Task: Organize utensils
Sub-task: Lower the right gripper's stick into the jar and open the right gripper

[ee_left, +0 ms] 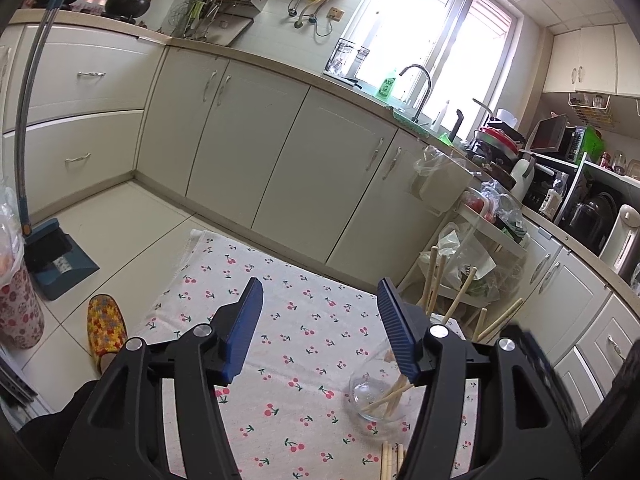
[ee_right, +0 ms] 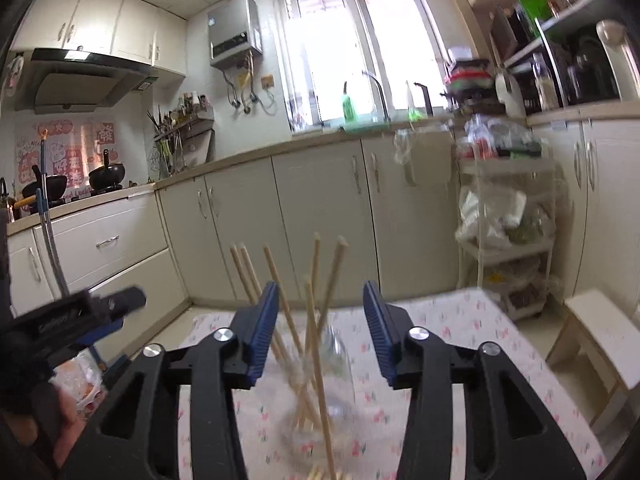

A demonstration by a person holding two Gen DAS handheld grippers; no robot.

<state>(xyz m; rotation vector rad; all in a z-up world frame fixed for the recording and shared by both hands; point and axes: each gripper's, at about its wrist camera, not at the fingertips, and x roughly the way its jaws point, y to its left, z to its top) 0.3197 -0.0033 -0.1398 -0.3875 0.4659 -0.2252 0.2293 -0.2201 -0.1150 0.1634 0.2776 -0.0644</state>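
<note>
Right claw (ee_right: 320, 332) wide, pads clear of chopsticks (ee_right: 316, 320) standing in glass jar (ee_right: 320, 400). Left claw (ee_left: 320, 332) wide, empty, above cherry-print worktop (ee_left: 280, 320)

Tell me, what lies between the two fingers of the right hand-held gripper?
In the right wrist view, wooden chopsticks standing in a clear glass lie between the open fingers of the right hand-held gripper, untouched.
</note>
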